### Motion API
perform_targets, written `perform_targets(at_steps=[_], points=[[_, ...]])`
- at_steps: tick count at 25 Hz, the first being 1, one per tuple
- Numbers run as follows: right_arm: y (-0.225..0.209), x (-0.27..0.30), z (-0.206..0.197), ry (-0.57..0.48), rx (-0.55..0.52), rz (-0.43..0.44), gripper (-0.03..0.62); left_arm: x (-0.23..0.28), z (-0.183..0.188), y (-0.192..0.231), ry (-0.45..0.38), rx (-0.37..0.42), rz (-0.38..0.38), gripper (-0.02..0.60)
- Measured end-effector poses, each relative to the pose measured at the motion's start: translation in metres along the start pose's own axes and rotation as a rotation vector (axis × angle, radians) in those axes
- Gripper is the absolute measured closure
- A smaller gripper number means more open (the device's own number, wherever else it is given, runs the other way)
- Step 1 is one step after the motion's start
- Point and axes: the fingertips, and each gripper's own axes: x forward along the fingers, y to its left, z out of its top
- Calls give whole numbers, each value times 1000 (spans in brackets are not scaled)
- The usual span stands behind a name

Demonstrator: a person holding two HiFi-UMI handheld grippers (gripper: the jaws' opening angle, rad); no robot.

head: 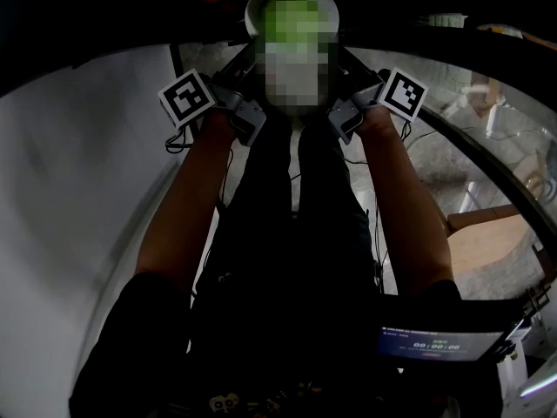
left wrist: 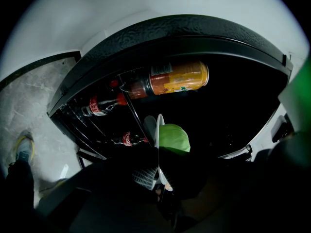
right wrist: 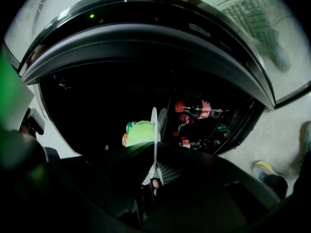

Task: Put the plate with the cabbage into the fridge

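Closest up you've got the person's bare forearms (head: pixel 178 220) running forward. Each one ends in a gripper with its marker cube, either side of the plate (head: pixel 258 3).

Left gripper (left wrist: pixel 158 159): jaws clamped onto the plate's rim. The plate sits edge-on between them and sticks out past the tips. The cabbage (left wrist: pixel 174 137) bulges on the plate's right side, just beyond the jaws. Up and left of the jaws is the open fridge (left wrist: pixel 194 30), with an orange bottle (left wrist: pixel 175 79) lying sideways and two cola bottles (left wrist: pixel 99 106) lower down.

Right gripper (right wrist: pixel 154 161): same deal, pinching the opposite rim, with the cabbage left of its jaws and cola bottles off to the right. So the plate hangs between both claws, right at the dark fridge opening.
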Motion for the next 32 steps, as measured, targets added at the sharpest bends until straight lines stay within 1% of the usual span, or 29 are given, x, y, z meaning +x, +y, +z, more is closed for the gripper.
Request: perform_targets(at_steps=[11, 16, 21, 28, 30, 31, 32], points=[[0, 0, 1, -14, 3, -1, 574, 2, 1, -3, -21, -26, -35, 569], [1, -1, 3, -28, -17, -13, 574, 5, -2, -5, -11, 0, -36, 569], [1, 2, 3, -24, -34, -25, 574, 5, -5, -5, -15, 2, -27, 568], [2, 3, 2, -37, -11, -22, 572, -3, -4, -9, -30, 12, -19, 566], [3, 3, 2, -38, -9, -21, 572, -9, -3, -10, -37, 29, -10, 567], [3, 3, 2, -39, -8, -20, 572, -13, -3, -10, -40, 54, 4, 566], [4, 3, 3, -41, -7, -19, 572, -19, -2, -8, -39, 103, 32, 566]])
